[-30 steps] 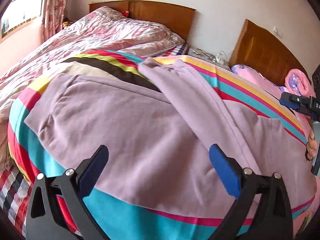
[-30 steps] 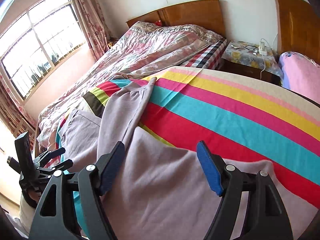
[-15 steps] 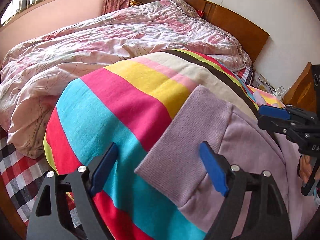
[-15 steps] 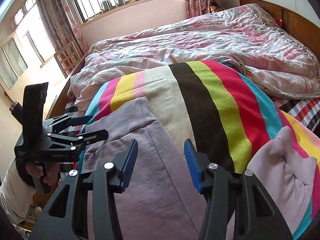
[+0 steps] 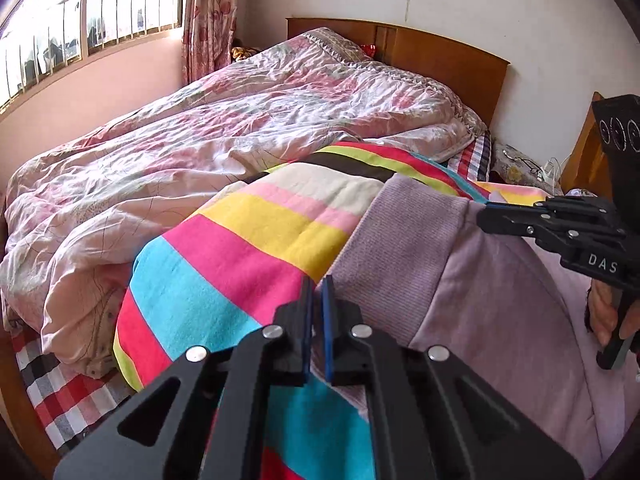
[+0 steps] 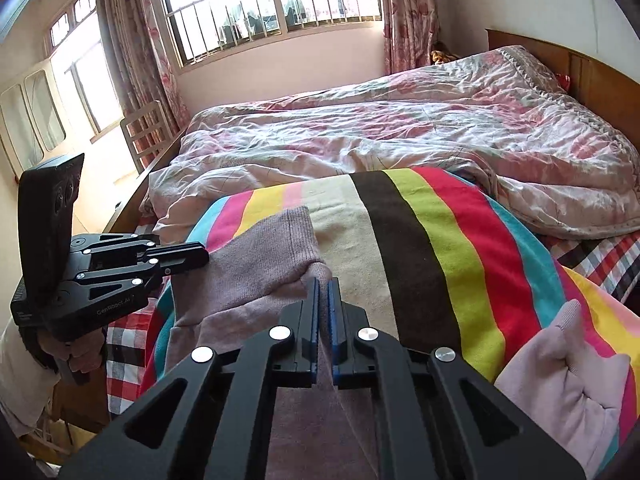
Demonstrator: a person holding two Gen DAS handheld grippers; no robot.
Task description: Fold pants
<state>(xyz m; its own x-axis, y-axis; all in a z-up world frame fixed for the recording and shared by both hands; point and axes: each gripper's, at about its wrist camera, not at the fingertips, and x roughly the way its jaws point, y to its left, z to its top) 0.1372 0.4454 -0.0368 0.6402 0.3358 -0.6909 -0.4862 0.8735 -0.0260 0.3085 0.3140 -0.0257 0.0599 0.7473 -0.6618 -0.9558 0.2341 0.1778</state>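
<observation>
One wooden bed [image 5: 448, 60] with a single headboard fills the room, and everything here is placed against it. One crumpled pink floral quilt [image 5: 240, 120] covers its far side, toward the window [image 6: 272, 4]. One striped blanket [image 5: 240, 256], in bands of cyan, pink, yellow, cream, brown, green and red, lies over the near side of the bed, its edge resting against the quilt. A red, white and black checked sheet [image 5: 60, 384] shows under both at the bed's foot.

One pair of lilac pants [image 5: 480, 300] lies on the striped blanket at the bed's near side; its ribbed band [image 6: 272, 256] points toward the quilt, and another bunched part of the same cloth [image 6: 568, 364] sits further along the blanket toward the headboard.

Two black grippers with blue pads are at the ribbed band. The left gripper [image 5: 318, 284] has its jaws together, pinching the band's corner at the edge nearer the bed's foot. The right gripper [image 6: 323, 286] is likewise clamped on a fold of the pants at the band's opposite corner. Each gripper is held by one hand [image 6: 76, 354] just off the bed's near edge.
</observation>
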